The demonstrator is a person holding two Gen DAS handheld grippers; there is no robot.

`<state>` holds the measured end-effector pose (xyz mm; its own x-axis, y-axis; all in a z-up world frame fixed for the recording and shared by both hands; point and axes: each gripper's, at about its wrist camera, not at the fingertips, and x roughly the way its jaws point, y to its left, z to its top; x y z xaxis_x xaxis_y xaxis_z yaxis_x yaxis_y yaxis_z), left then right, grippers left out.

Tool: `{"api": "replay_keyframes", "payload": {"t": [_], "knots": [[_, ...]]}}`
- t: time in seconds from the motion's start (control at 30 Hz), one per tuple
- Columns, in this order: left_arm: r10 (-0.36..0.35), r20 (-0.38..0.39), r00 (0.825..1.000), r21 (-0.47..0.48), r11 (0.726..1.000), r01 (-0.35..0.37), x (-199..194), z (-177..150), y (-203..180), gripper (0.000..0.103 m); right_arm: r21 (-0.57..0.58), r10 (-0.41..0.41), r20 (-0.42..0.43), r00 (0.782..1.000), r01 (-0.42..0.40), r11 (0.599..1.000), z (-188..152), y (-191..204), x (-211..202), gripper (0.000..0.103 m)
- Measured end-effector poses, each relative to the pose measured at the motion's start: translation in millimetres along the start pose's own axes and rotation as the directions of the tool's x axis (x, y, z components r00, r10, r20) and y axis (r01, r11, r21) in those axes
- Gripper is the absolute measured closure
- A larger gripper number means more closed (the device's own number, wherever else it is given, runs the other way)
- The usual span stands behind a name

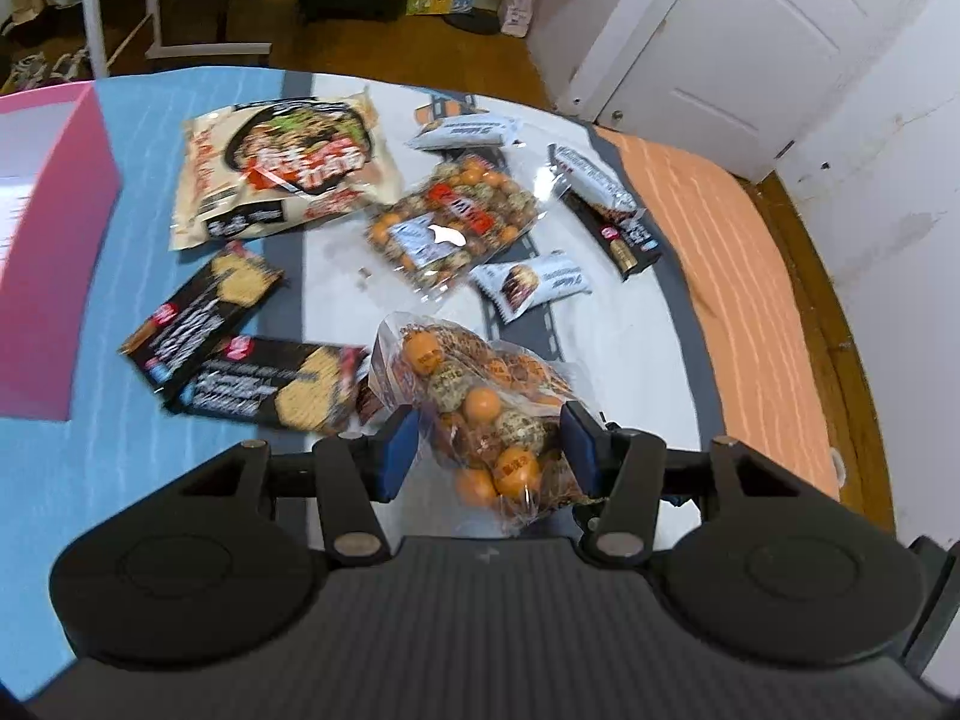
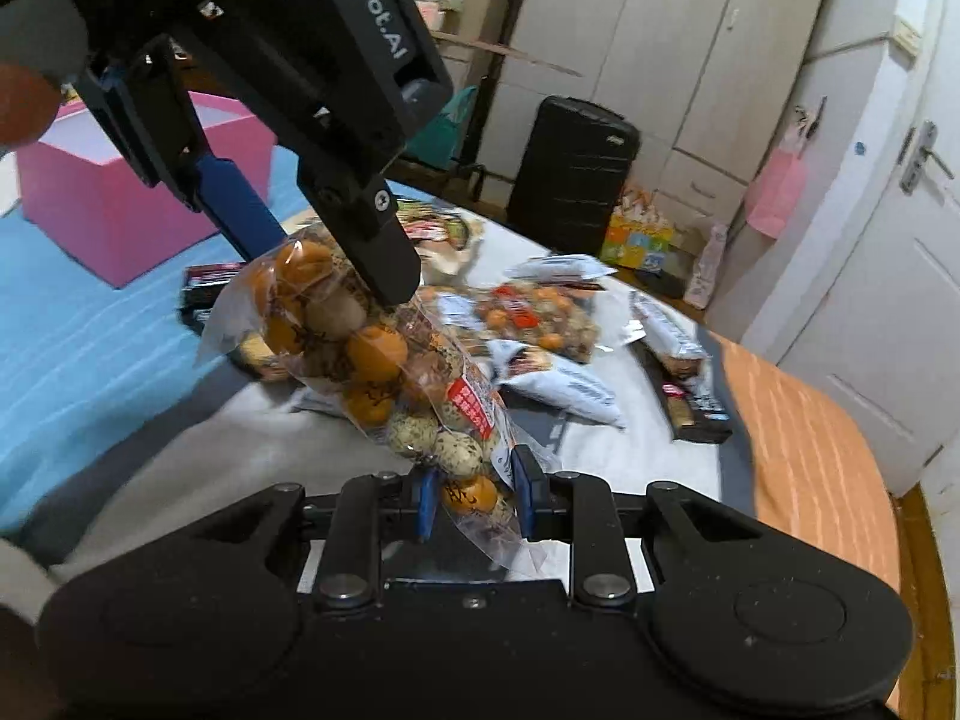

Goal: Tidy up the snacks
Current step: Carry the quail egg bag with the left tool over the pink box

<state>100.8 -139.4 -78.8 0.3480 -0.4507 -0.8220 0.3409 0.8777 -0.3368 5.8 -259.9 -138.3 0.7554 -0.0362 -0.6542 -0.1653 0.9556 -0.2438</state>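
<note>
Both grippers clamp one clear bag of eggs (image 2: 384, 360), lifted above the table (image 1: 600, 354): left gripper (image 1: 489, 450) at one end, right gripper (image 2: 474, 501) at the other, likely sharing its sagging weight on the way to the pink box (image 2: 120, 210).

My left gripper (image 2: 336, 252) blocked most of the pink box (image 2: 114, 204) and part of the noodle pack (image 2: 444, 234) in the right wrist view. Frame edge cropped the box (image 1: 42, 252) in the left view. Motion blur made print on the cracker packs (image 1: 204, 306) unreadable. The egg bag (image 1: 480, 408) hid its far-side contact with my pads.
</note>
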Motion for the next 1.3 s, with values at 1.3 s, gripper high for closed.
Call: {"api": "replay_keyframes", "payload": {"t": [1.3], "knots": [[0.184,0.162,0.969,-0.220,0.964,-0.147,-183.9,-16.7,126.2,0.052,-0.378,0.227,0.123,0.966,-0.165,0.911,127.3,133.5,-42.5,0.074]]}}
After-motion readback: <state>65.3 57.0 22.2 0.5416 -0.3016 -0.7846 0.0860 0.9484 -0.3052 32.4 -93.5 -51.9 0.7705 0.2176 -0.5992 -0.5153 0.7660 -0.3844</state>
